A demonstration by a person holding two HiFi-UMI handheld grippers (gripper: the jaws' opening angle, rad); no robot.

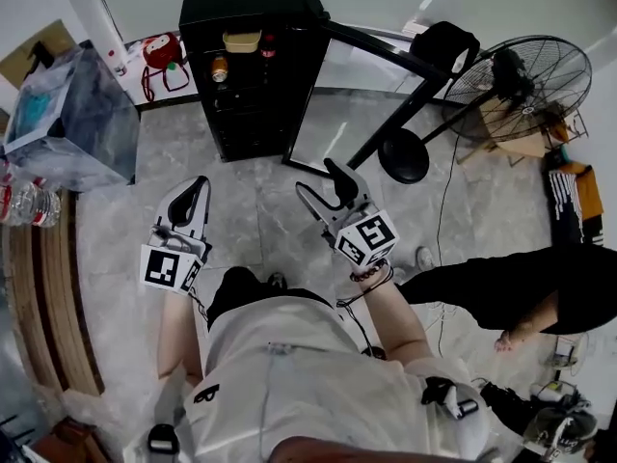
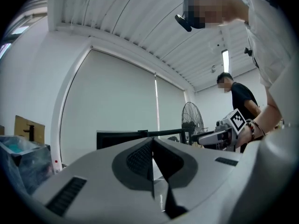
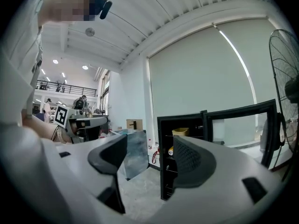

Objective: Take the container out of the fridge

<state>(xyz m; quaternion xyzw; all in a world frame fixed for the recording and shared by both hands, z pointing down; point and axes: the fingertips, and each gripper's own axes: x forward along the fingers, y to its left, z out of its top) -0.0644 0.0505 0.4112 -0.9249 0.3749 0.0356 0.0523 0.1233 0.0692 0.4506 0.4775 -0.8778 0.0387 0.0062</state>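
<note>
R gripper (image 1: 318,181): jaws wide apart, empty, aimed at the open black mini fridge (image 1: 253,114). L gripper (image 1: 196,185): jaws together, nothing held, idle alongside. Yellow container (image 1: 241,40) sits on the top shelf, well ahead of both. Est.: thin plastic tub, prob. light, walls smooth, may flex. Plan: pinch across rim/side wall w/ moderate squeeze, keep level.

The fridge (image 1: 253,75) is black, and the container (image 1: 241,40) inside is pale yellow. The floor (image 1: 260,210) is mottled grey marble. The left gripper (image 1: 198,187) and right gripper (image 1: 318,179) are light grey with black pads and black-and-white square-patterned cubes. The fan (image 1: 525,75) is black.
</note>
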